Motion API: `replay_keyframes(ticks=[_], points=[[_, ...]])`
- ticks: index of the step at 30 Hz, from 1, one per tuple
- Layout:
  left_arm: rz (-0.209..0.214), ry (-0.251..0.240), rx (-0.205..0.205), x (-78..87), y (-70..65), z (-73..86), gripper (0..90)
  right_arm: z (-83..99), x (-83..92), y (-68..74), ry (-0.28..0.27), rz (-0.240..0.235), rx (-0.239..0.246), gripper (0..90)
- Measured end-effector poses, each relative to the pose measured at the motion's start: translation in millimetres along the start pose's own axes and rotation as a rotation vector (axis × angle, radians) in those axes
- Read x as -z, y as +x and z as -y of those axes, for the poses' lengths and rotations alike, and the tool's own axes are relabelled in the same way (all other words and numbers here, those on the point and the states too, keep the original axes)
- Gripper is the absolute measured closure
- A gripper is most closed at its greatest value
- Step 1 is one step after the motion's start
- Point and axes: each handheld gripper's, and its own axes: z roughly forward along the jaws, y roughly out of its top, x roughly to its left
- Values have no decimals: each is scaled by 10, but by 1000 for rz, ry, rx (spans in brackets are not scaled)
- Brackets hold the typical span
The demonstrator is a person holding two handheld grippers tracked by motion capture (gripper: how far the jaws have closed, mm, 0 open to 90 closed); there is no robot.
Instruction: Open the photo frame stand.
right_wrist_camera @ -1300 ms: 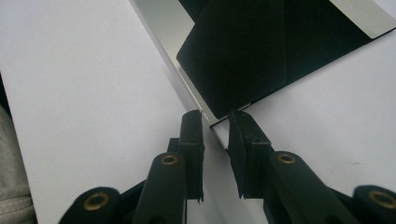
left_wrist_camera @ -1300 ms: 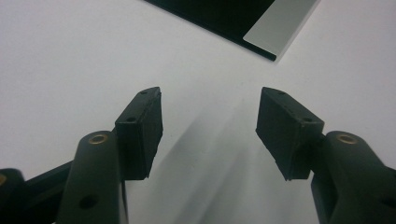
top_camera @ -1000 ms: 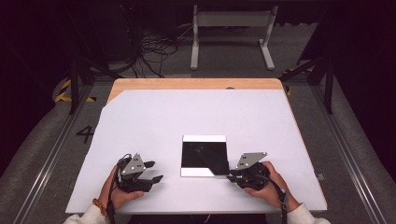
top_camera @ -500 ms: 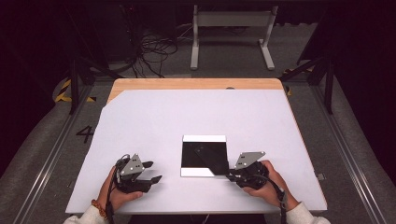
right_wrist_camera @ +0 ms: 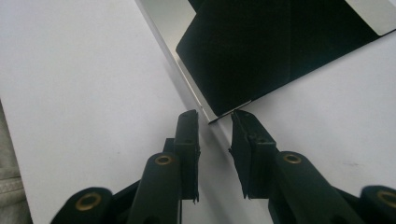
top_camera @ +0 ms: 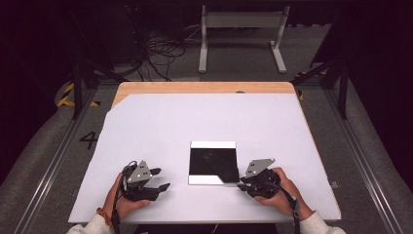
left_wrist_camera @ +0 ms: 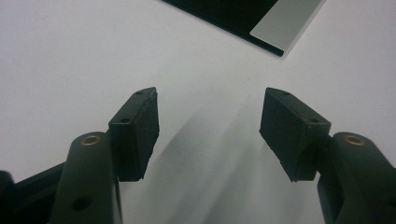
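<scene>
A flat black square panel [top_camera: 213, 163] with pale strips along its far and near edges lies on the white table [top_camera: 204, 122]. My right gripper [top_camera: 239, 185] rests at the panel's near right corner. In the right gripper view its jaws [right_wrist_camera: 214, 119] stand a narrow gap apart, with the panel [right_wrist_camera: 280, 51] corner right at the tips, between them. My left gripper [top_camera: 161, 178] rests on the table left of the panel, open wide with nothing between its fingers [left_wrist_camera: 210, 100]. The panel's near corner [left_wrist_camera: 233, 14] lies some way ahead of it.
A bare wooden strip [top_camera: 204, 87] runs along the table's far edge. Beyond it stand a grey metal frame [top_camera: 241, 29] and loose cables [top_camera: 160, 48] on the floor. Rails [top_camera: 360, 151] run along both sides of the table.
The right gripper has edged slightly left toward the panel's corner. The left gripper and the panel have not moved.
</scene>
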Motion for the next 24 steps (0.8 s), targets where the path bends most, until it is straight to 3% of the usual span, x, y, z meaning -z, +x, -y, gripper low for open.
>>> replay_keyframes(ticks=[15, 24], points=[[-8, -5, 8, 29, 3, 25, 374, -19, -33, -17, -24, -11, -13, 714], [-9, -2, -1, 28, -23, 14, 371, -8, 3, -50, -74, -24, -47, 689]])
